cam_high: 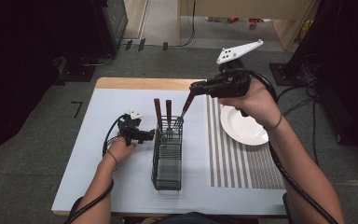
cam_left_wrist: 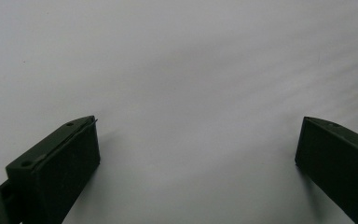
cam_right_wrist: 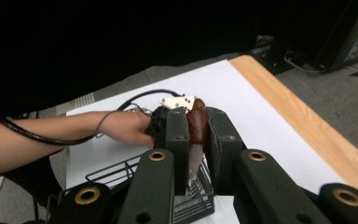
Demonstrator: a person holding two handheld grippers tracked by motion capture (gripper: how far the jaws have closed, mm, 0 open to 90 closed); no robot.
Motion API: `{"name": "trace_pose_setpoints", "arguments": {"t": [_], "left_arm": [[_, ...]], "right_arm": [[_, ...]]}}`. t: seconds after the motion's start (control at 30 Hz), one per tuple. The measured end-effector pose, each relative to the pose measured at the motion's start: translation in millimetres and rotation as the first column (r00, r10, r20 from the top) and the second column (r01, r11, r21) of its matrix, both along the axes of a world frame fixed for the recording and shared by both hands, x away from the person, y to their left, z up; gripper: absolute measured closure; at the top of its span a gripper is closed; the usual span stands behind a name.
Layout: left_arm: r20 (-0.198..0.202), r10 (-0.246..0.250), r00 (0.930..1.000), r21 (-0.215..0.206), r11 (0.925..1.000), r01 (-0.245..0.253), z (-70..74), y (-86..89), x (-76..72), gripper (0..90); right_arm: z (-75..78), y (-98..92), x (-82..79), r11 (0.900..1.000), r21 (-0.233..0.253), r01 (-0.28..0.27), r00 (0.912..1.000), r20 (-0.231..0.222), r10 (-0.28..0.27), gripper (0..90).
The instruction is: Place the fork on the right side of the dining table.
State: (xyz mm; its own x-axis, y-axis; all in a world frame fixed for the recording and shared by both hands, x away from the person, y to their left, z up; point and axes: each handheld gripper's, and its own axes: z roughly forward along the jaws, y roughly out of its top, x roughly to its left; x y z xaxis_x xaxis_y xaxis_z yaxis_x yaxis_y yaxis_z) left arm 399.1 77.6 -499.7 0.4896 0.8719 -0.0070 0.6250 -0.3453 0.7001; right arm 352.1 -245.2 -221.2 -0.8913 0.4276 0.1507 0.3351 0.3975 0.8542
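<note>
My right gripper (cam_high: 193, 87) is shut on the brown handle of a fork (cam_high: 184, 108). The fork hangs tilted, and its tines reach the top rim of a black wire basket (cam_high: 167, 156) at the table's middle. Two more brown-handled utensils (cam_high: 158, 110) stand upright in the basket's far end. In the right gripper view the handle (cam_right_wrist: 196, 127) is pinched between the jaws of the right gripper (cam_right_wrist: 196, 122), above the basket (cam_right_wrist: 193, 205). My left gripper (cam_high: 145, 136) rests low on the table just left of the basket. Its jaws stand wide apart over the bare white surface around the left gripper (cam_left_wrist: 198, 140).
A white plate (cam_high: 242, 126) lies on a grey striped placemat (cam_high: 242, 163) right of the basket. The white table cover (cam_high: 98, 154) has a wooden strip (cam_high: 140, 83) along its far edge. Dark equipment and cables stand on the floor beyond.
</note>
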Motion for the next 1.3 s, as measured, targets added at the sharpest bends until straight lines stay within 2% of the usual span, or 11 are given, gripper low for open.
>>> {"name": "trace_pose_setpoints", "arguments": {"t": [0.23, 0.27, 0.53, 0.57, 0.87, 0.9, 1.1, 1.17, 1.23, 1.27, 1.3], "left_arm": [[0.0, 0.0, 1.0, 0.0, 1.0, 0.0, 0.0, 0.0, 0.0, 0.0], [0.0, 0.0, 1.0, 0.0, 1.0, 0.0, 0.0, 0.0, 0.0, 0.0], [-0.001, 0.0, 1.0, 0.0, 1.0, 0.0, 0.1, 0.0, 0.0, 0.0], [0.0, 0.0, 1.0, 0.0, 1.0, 0.0, 0.0, 0.0, 0.0, 0.0], [0.0, 0.0, 1.0, 0.001, 1.0, 0.0, 0.0, 0.0, 0.0, 0.0], [0.0, 0.0, 1.0, 0.001, 1.0, 0.0, 0.0, 0.0, 0.0, 0.0], [0.0, 0.0, 1.0, 0.0, 1.0, 0.0, 0.0, -0.1, 0.0, 0.0], [-0.001, -0.001, 1.0, 0.001, 1.0, 0.001, 0.1, 0.0, 0.0, 0.0], [-0.001, -0.001, 1.0, 0.001, 1.0, 0.001, 0.1, 0.0, 0.0, 0.0], [-0.001, -0.001, 1.0, 0.001, 1.0, 0.001, 0.1, 0.0, 0.0, 0.0], [-0.001, 0.0, 1.0, 0.001, 1.0, 0.0, 0.1, 0.0, 0.0, 0.0]], "right_arm": [[8.3, -16.2, -4.4, 0.999, 0.022, 0.033, 0.9993, 0.017, -0.034, 81.4], [10.4, -23.8, -5.8, 0.998, 0.033, 0.051, 0.9985, 0.018, -0.052, 81.4], [9.0, -47.2, -10.1, 0.994, 0.046, 0.104, 0.9942, 0.025, -0.105, 81.4], [5.3, -53.7, -11.8, 0.992, 0.048, 0.12, 0.9924, 0.019, -0.121, 81.4], [-13.5, -73.1, -19.7, 0.983, 0.045, 0.178, 0.9841, -0.001, -0.178, 81.4], [-19.6, -78.4, -21.6, 0.98, 0.043, 0.192, 0.9814, -0.01, -0.192, 81.4], [-33.6, -86.8, -25.0, 0.975, 0.037, 0.221, 0.975, -0.031, -0.22, 81.4], [-41.4, -92.7, -27.1, 0.968, 0.032, 0.248, 0.9685, -0.031, -0.247, 81.4], [-43.9, -95.1, -27.5, 0.966, 0.028, 0.259, 0.9657, -0.029, -0.258, 81.4], [-49.7, -101.5, -27.1, 0.959, 0.029, 0.281, 0.9591, -0.045, -0.279, 81.4], [-52.4, -104.1, -27.3, 0.957, 0.033, 0.287, 0.9569, -0.056, -0.285, 81.4]]}}
